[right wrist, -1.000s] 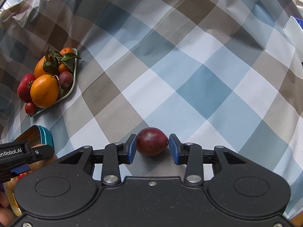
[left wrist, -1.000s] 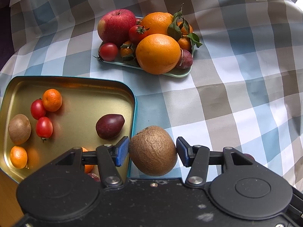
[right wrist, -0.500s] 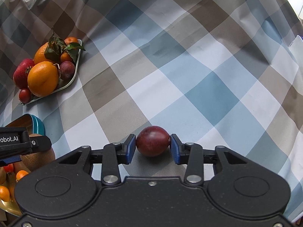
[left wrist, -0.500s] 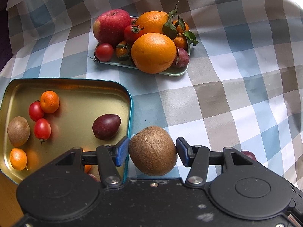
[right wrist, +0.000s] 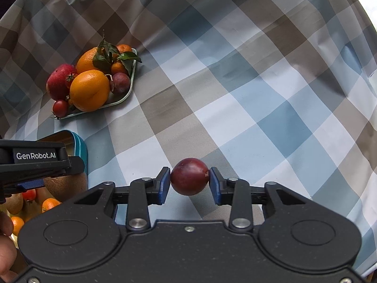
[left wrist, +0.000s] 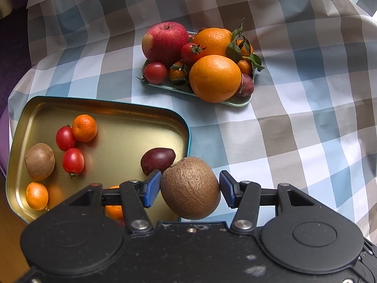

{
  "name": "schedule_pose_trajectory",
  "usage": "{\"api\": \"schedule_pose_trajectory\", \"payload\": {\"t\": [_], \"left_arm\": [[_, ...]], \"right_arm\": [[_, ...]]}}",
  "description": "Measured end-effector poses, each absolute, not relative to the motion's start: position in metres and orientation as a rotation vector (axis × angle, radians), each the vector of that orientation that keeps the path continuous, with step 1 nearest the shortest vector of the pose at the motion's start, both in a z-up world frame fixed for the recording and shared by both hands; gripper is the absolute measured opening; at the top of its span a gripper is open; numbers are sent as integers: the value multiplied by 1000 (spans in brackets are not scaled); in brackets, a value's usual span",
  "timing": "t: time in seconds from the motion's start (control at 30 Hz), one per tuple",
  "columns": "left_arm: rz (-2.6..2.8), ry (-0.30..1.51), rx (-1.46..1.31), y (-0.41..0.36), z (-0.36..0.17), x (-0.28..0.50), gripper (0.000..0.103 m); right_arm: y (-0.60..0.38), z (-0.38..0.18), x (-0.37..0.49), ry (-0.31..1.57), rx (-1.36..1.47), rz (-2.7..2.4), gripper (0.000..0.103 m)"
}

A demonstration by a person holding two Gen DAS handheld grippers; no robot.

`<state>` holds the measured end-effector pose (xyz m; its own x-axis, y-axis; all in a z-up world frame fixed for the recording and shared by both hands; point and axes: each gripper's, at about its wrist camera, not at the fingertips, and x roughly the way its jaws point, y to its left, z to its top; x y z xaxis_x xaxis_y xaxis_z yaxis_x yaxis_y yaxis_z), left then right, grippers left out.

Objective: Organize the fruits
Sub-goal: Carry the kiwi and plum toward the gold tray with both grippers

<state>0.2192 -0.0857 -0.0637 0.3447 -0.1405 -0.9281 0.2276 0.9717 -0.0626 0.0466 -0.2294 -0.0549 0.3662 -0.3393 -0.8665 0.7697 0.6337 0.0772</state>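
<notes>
A kiwi pinched in my left gripper (left wrist: 190,189), a plum in my right gripper (right wrist: 190,181).

My left tool's blue pads press both sides of the brown kiwi (left wrist: 190,192), which hangs over the near right corner of the gold tin (left wrist: 122,139) with the teal rim. In that tin lie another kiwi (left wrist: 39,161), two cherry tomatoes, small mandarins and a dark plum (left wrist: 157,160). My right tool's jaws have just been closing, and their pads now touch the dark red plum (right wrist: 190,176) on both sides, over the checked cloth (right wrist: 259,94). The only writing I can read is "GenRobot.AI", white on the black side of my left tool in the right wrist view. Farther back, the pale green plate (left wrist: 238,102) carries an apple (left wrist: 165,42), two oranges, tomatoes, leafy mandarins and a plum.
</notes>
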Motion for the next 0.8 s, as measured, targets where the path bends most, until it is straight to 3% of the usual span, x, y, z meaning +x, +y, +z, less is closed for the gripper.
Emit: {"api": "schedule_pose_trajectory", "payload": {"t": [0.67, 0.77, 0.8], "left_arm": [[-97, 1214, 52, -3, -66, 243, 55], [-84, 1225, 47, 8, -69, 246, 55], [-81, 1228, 45, 12, -70, 247, 55]], "right_arm": [[-165, -48, 108, 973, 459, -565, 44], [-157, -50, 118, 980, 451, -552, 42], [-154, -51, 121, 982, 449, -546, 36]]}}
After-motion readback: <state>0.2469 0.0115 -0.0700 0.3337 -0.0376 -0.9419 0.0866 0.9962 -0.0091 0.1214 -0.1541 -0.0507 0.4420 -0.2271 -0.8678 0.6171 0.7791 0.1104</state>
